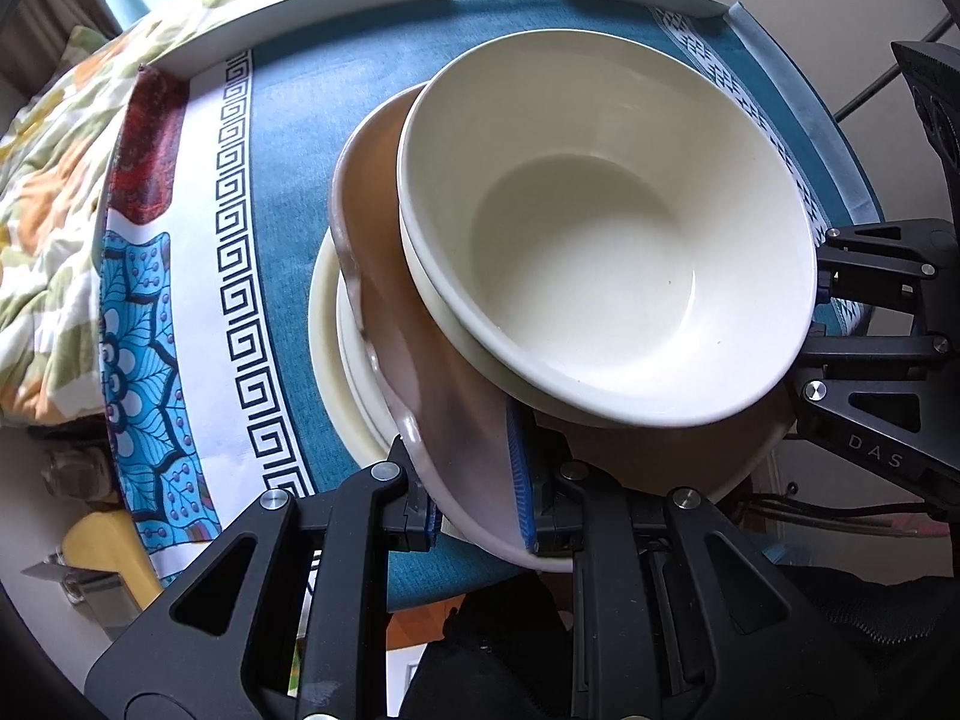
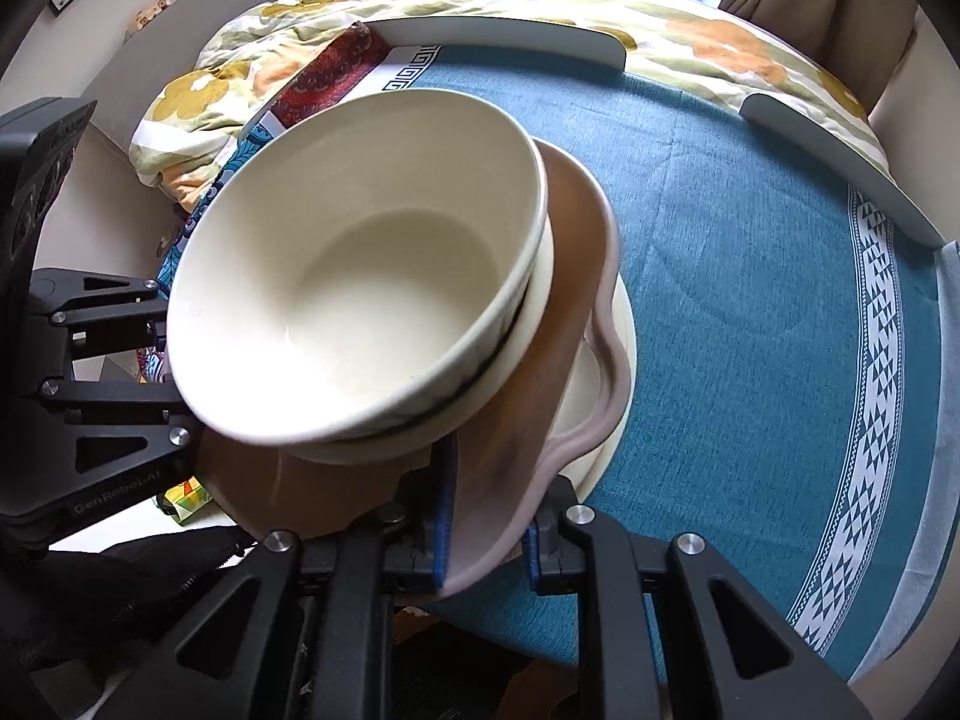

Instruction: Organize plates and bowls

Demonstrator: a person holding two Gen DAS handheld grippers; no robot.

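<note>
Together, both my jaws clamped the brown plate (image 1: 432, 360) by opposite rims, keeping its nested cream bowls (image 1: 606, 240) level above the cream plate (image 1: 336, 360).

Bright window daylight, strong fisheye edge distortion

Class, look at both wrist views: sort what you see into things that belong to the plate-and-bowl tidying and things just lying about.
Job: white bowls, nested; brown wavy-rimmed plate, clamped by left gripper and right gripper; cream plate underneath.

Lying about: blue tablecloth, floral quilt.
</note>
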